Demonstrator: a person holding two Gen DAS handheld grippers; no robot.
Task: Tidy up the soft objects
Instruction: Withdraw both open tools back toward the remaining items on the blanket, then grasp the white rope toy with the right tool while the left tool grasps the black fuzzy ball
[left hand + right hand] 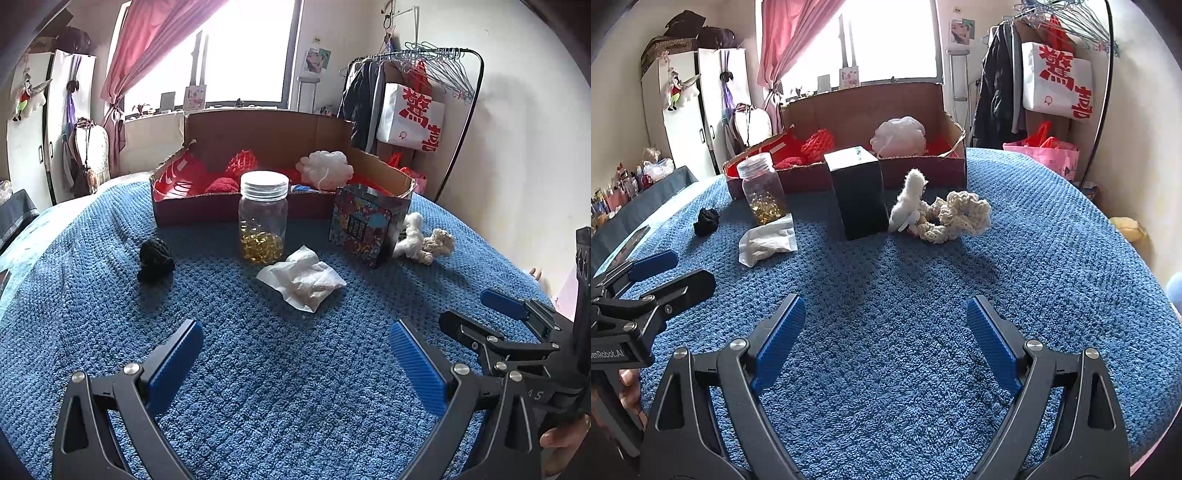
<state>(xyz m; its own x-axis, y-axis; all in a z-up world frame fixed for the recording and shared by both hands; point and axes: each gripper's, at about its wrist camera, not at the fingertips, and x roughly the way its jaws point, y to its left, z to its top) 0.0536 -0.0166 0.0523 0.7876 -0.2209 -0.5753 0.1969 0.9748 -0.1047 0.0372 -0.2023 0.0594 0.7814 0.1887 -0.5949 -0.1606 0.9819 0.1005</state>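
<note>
While both tongs (pixel 295 363) (pixel 886 341) gape empty, jar (pixel 263 218) and tin (pixel 364 225) front the cardboard box (pixel 269 136).

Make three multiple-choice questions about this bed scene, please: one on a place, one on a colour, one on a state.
1. Where is the white mesh bath puff?
A. inside the brown cardboard box
B. on the blue blanket beside the jar
C. in the right tool

2. What colour is the small knitted ball lying to the left of the clear plastic jar?
A. white
B. black
C. red

3. What is the state of the jar?
A. lying on its side, open
B. upright, no lid
C. upright, lid on

Answers:
1 A: the white mesh bath puff sits within the walls of the brown cardboard box.
2 B: the small knitted ball is black against the blue knitted blanket.
3 C: the clear plastic jar stands upright with its white screw lid closed, yellow capsules at the bottom.
</note>
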